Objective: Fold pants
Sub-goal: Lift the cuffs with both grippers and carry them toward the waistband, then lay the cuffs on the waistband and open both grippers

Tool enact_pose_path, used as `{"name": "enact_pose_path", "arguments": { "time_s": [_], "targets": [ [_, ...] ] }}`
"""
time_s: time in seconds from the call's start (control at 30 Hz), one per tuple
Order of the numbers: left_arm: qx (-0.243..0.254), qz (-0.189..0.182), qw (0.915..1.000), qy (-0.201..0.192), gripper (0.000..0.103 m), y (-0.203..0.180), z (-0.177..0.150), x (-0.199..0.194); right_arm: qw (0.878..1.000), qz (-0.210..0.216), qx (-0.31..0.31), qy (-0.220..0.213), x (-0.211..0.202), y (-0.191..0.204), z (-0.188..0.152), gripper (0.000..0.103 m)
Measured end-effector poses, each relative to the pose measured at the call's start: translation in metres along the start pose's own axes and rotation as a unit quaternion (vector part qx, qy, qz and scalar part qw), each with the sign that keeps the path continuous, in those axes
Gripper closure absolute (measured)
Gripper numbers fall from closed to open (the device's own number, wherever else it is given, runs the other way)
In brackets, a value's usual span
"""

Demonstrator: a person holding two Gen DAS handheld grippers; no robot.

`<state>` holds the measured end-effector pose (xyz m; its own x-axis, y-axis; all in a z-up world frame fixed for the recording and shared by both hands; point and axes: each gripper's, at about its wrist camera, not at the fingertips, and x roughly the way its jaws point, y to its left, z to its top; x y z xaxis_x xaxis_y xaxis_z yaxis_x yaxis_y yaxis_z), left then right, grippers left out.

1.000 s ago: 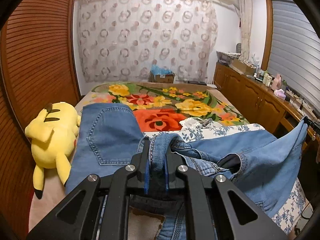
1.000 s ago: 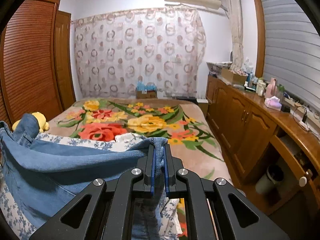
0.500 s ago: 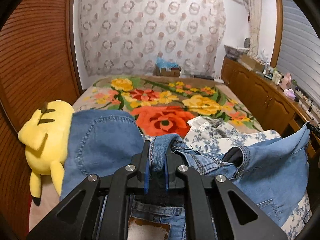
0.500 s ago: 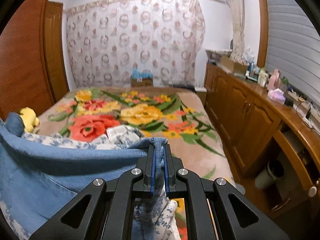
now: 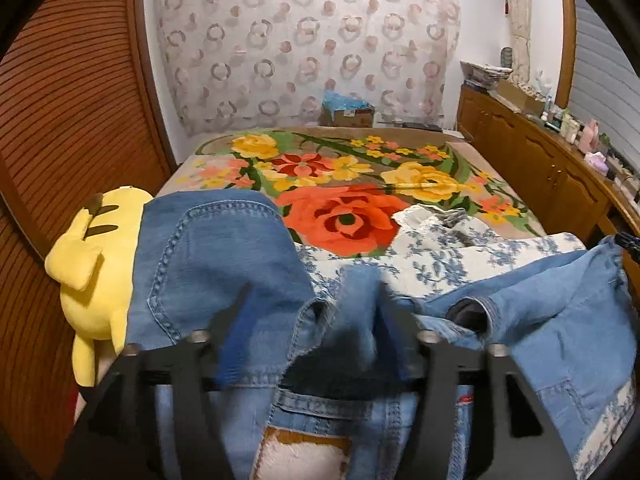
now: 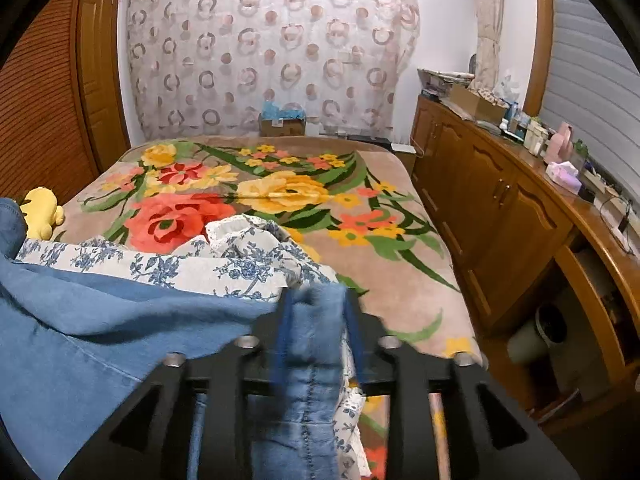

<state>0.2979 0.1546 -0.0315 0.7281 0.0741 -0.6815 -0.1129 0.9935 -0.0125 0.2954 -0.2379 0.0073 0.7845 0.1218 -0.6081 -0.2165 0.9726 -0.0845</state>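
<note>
1. One pair of blue denim pants [image 5: 208, 264] lies across the near end of the bed [image 6: 400, 280], spanning from its left edge toward its right edge, over a white cloth with blue flower print [image 6: 240, 260].
2. Left gripper [image 5: 316, 332]: fingers spread wide, a fold of waistband between them; contact with either finger cannot be determined because of motion blur.
3. Right gripper [image 6: 318, 320]: fingers parted, a denim seam between them; grip is likewise unclear.
4. Denim shows stitched pocket seams and a tan waistband patch [image 5: 304, 452], cut off at the frame bottom.
5. Bed surface: plush floral blanket [image 5: 360, 184] in red, yellow and green.
6. Yellow plush toy [image 5: 92, 264] at the left edge, partly covered by denim.
7. Room: ring-patterned curtain [image 6: 272, 48] behind the far edge, a cardboard box [image 6: 282, 122] below it, wooden cabinets [image 6: 500, 200] along the right, louvred wooden doors [image 5: 72, 120] on the left.
</note>
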Motion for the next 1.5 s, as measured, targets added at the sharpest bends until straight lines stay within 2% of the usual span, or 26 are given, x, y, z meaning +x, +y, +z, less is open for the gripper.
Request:
{"name": "enact_pose_path", "arguments": {
  "time_s": [0.03, 0.13, 0.23, 0.43, 0.73, 0.93, 1.03, 1.2, 1.27, 1.43, 1.5],
  "targets": [
    [0.000, -0.003, 1.0000, -0.004, 0.025, -0.001, -0.001, -0.004, 1.000, 0.004, 0.000, -0.004, -0.003, 0.001, 0.001, 0.056],
    [0.000, -0.007, 0.9999, -0.010, 0.023, -0.003, -0.003, -0.013, 1.000, 0.007, 0.001, -0.005, -0.007, -0.001, -0.002, 0.056],
    [0.003, -0.016, 0.9998, -0.014, 0.023, -0.006, -0.005, -0.022, 0.999, 0.044, 0.003, -0.001, -0.010, 0.002, -0.009, 0.055],
    [0.007, -0.035, 0.9991, -0.022, 0.023, -0.013, -0.008, -0.035, 0.994, 0.097, -0.039, 0.025, -0.015, 0.024, -0.019, 0.054],
    [0.029, -0.050, 0.9982, 0.015, 0.023, -0.034, -0.025, -0.011, 0.984, 0.154, -0.074, 0.054, -0.001, 0.050, -0.013, 0.053],
    [0.063, -0.042, 0.9970, 0.020, 0.023, -0.048, -0.009, 0.010, 0.979, 0.152, -0.102, 0.088, 0.021, 0.045, 0.001, 0.053],
    [0.079, -0.010, 0.9963, 0.031, 0.023, -0.047, -0.002, 0.028, 0.979, 0.139, -0.105, 0.104, 0.038, 0.039, 0.005, 0.053],
    [0.065, 0.002, 0.9968, 0.046, 0.023, -0.035, 0.002, 0.046, 0.983, 0.110, -0.096, 0.113, 0.063, 0.024, 0.015, 0.053],
    [0.059, -0.006, 0.9971, 0.048, 0.023, -0.031, 0.001, 0.047, 0.984, 0.106, -0.092, 0.108, 0.067, 0.018, 0.020, 0.053],
    [0.056, -0.011, 0.9973, 0.047, 0.023, -0.031, -0.002, 0.048, 0.982, 0.141, -0.102, 0.073, 0.066, 0.030, 0.024, 0.052],
    [0.055, -0.010, 0.9973, 0.047, 0.023, -0.032, -0.002, 0.048, 0.978, 0.160, -0.117, 0.065, 0.064, 0.039, 0.022, 0.046]
  ]
}}
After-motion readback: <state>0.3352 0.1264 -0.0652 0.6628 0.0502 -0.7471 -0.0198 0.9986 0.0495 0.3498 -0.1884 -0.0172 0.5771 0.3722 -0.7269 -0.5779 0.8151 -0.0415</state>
